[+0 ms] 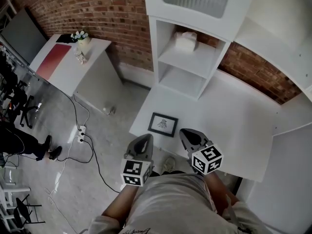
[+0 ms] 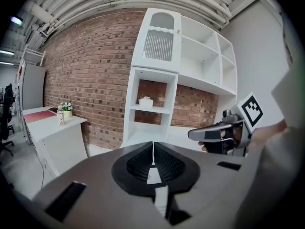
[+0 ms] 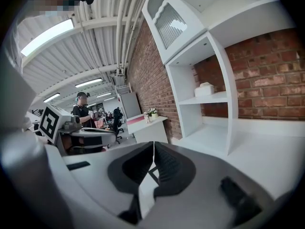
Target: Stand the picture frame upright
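Note:
The black picture frame (image 1: 163, 124) lies flat on the white desk (image 1: 234, 126), close to its front left corner. Both grippers hover just short of the desk's near edge, neither touching the frame. My left gripper (image 1: 145, 137) is to the frame's near left, with its jaws pressed together and nothing in them (image 2: 153, 149). My right gripper (image 1: 185, 132) is to the frame's near right, also shut and empty (image 3: 153, 151). Below the right gripper's jaws a corner of the frame (image 3: 153, 172) shows. Each gripper view catches the other gripper off to the side.
A white shelf unit (image 1: 190, 57) with a tissue box (image 1: 185, 40) stands at the desk's back against the brick wall. A side table (image 1: 63, 57) with a flower pot stands on the left. Cables and a power strip (image 1: 81, 133) lie on the floor. A person (image 3: 82, 109) is far behind.

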`<state>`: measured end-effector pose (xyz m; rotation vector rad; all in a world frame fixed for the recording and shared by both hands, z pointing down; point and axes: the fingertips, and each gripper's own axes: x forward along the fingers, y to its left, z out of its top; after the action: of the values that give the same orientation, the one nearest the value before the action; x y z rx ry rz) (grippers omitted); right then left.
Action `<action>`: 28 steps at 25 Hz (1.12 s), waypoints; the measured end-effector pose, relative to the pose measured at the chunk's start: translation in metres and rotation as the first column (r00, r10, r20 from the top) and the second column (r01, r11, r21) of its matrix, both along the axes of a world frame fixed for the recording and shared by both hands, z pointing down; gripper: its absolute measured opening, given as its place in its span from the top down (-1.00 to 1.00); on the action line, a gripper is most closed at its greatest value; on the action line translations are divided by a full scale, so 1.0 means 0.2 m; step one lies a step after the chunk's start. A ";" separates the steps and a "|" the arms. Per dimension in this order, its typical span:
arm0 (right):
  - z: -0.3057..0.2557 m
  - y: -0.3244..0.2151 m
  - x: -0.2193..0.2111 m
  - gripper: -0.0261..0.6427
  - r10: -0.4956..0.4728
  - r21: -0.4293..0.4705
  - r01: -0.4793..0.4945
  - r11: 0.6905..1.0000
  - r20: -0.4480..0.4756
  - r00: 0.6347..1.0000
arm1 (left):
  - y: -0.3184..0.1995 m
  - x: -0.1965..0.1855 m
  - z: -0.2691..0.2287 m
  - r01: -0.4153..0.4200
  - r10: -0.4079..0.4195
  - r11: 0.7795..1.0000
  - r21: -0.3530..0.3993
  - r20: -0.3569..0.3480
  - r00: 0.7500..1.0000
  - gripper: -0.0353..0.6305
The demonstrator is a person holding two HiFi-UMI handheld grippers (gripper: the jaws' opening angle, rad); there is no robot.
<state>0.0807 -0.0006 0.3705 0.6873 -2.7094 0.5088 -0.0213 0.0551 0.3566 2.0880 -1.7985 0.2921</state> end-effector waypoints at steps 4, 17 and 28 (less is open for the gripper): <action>0.03 -0.07 -0.02 0.84 0.010 -0.025 -0.010 1.000 0.002 1.000 | -0.06 -0.03 0.01 -0.010 0.010 1.000 -0.020 0.010 1.000 0.84; 0.13 -0.21 -0.10 0.83 0.129 -0.075 -0.131 0.989 -0.037 0.991 | -0.31 -0.17 0.12 -0.160 0.158 0.983 -0.085 -0.029 0.987 0.84; 0.36 -0.30 -0.09 0.83 0.263 -0.159 -0.280 0.947 -0.119 0.958 | -0.46 -0.29 0.37 -0.252 0.251 0.948 -0.197 -0.032 0.968 0.83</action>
<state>0.0621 -0.0601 0.4419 1.0144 -2.4558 0.7478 -0.0785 -0.0374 0.4311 2.1677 -1.4315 0.5111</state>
